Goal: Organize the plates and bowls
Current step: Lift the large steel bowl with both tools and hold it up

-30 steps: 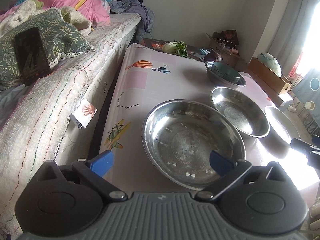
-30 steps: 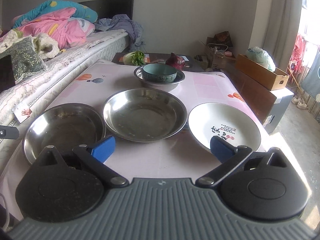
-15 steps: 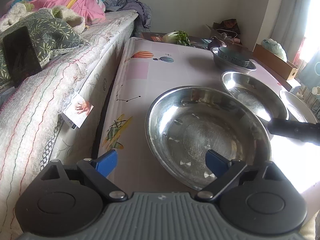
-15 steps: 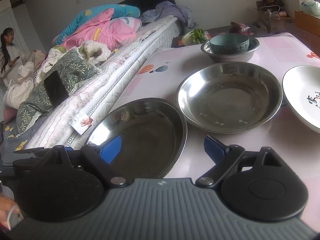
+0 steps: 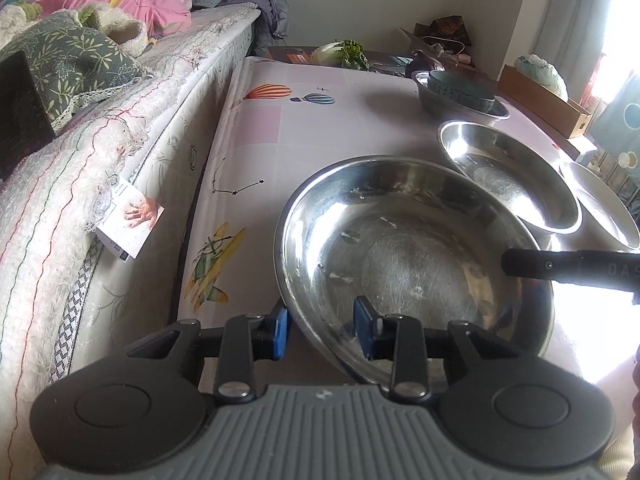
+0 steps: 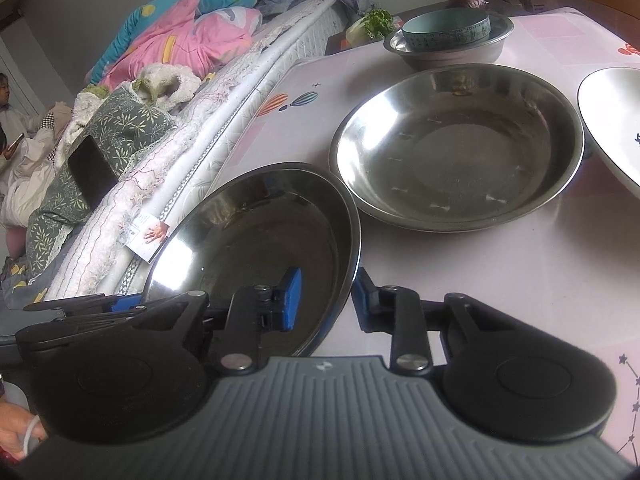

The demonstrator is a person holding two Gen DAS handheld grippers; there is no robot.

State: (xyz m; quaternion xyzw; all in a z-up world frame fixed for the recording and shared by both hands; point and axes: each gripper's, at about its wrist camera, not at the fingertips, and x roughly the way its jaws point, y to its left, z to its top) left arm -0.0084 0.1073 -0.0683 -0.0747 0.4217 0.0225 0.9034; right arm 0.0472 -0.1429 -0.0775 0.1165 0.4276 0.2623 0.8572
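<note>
A steel plate point(image 5: 408, 256) lies at the near left of the pink table point(image 5: 256, 128). My left gripper point(image 5: 320, 326) is shut on its near rim, one pad outside and one inside. My right gripper point(image 6: 326, 298) is shut on the same steel plate point(image 6: 256, 232) at its right rim. A second steel plate point(image 6: 460, 148) lies behind it, also in the left wrist view point(image 5: 508, 168). A white plate point(image 6: 612, 120) lies at the right. A teal bowl point(image 6: 446, 34) sits in a steel bowl point(image 6: 452, 54) at the back.
A bed point(image 5: 100, 152) with quilts and a pillow runs along the table's left edge. A card point(image 5: 130, 220) hangs from the mattress side. Greens point(image 5: 344, 54) and an onion point(image 5: 424, 66) lie beyond the table's far end. A wooden box point(image 5: 544, 96) stands at the right.
Both grippers moved in to the near steel plate and closed on its rim, the left at the near edge, the right at the right edge.
</note>
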